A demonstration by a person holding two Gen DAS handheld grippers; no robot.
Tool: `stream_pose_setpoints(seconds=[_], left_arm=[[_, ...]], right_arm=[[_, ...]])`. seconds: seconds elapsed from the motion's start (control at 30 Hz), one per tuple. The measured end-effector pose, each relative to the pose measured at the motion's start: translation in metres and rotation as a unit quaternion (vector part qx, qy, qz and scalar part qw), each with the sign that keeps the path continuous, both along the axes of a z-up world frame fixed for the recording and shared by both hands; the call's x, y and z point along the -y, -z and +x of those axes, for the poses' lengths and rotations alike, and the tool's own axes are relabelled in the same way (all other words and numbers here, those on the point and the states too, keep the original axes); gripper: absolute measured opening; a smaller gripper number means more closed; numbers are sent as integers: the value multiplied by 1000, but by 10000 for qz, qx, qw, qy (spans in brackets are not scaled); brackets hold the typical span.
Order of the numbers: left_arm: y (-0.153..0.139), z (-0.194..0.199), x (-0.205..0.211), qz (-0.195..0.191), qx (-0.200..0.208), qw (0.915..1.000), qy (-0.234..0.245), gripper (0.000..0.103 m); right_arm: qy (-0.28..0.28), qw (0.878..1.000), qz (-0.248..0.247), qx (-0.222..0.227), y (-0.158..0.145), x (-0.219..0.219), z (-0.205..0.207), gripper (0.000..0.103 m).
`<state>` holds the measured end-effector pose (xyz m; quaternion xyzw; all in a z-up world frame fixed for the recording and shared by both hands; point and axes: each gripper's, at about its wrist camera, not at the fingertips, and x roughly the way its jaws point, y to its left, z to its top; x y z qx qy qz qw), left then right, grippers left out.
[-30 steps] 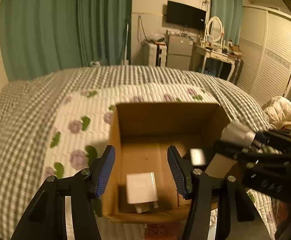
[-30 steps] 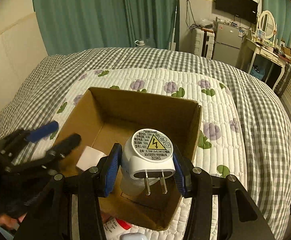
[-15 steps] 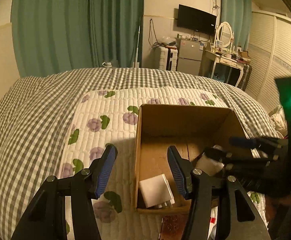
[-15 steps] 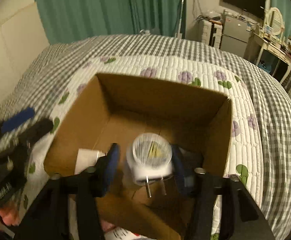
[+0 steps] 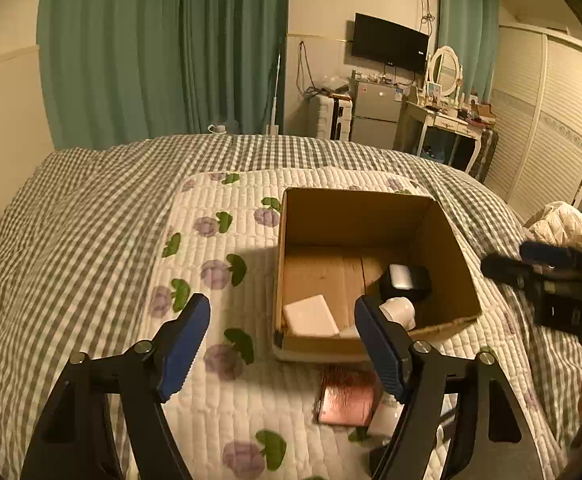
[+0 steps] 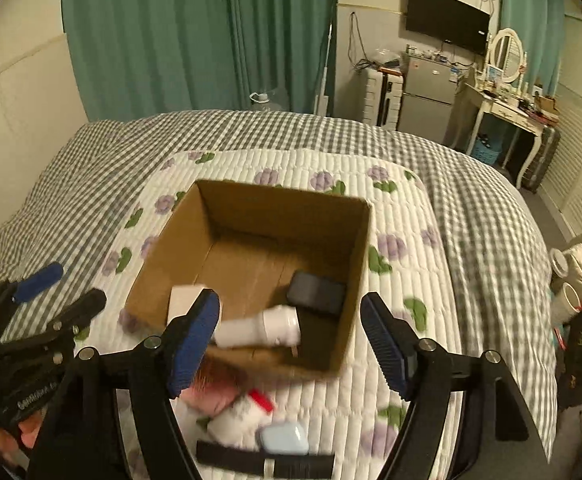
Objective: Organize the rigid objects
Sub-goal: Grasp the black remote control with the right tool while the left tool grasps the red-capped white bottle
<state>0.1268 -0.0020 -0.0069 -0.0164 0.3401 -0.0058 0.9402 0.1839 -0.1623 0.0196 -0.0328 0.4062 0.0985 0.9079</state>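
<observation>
Bedspread (image 5: 91,216) of grey-and-white check fills the far left, with a white quilted mat (image 5: 227,280) printed with purple flowers laid on top of it. My left gripper (image 5: 281,344) hangs above the mat just left of the box, its blue-padded jaws spread wide and holding nothing.

Moving right, an open brown cardboard box (image 6: 355,264) sits on the mat. Inside lie a flat white rectangular block (image 5: 311,315) at the near left, a white round-bodied plug adapter (image 6: 257,327) on its side near the front wall, and a dark rectangular case (image 6: 315,292) toward the right wall. The adapter looks smooth, hard plastic, its prongs pointing right; motion blur hides finer detail.

My right gripper (image 6: 291,336) hovers over the box's near edge, jaws wide apart and empty, so I judge the adapter to be freshly placed.

In front of the box, on the mat, more things wait: a pink, bristly brush-like object (image 5: 347,398), a white bottle with a red cap (image 6: 243,410), a small pale-blue rounded case (image 6: 285,438) and a black strap-like piece (image 6: 263,456).

The next move, I judge, calls for lowering one gripper to one of these loose items, closing squarely on it, and carrying it into the free floor of the box.
</observation>
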Motion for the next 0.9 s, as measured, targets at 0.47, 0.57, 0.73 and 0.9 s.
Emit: stream_pose_setpoints(seconds=[0.47,0.57,0.73,0.9], left_arm=[[46,-39,0,217,-337,9991,105,92],[62,-40,4,226,-455,9986,159,92],[80,-38,9,166,-618,9977,229,92],[91,-34,10,164,-708,9971,231,92]], right_arm=[[624,9928,-406,-934,87,8,-71,91],[930,9842,-252,-1486,115,16,-75,91],[1238,9724,187,-1968,147,23,-76,90],[1455,9608,814,-2216,168,28,-69,88]])
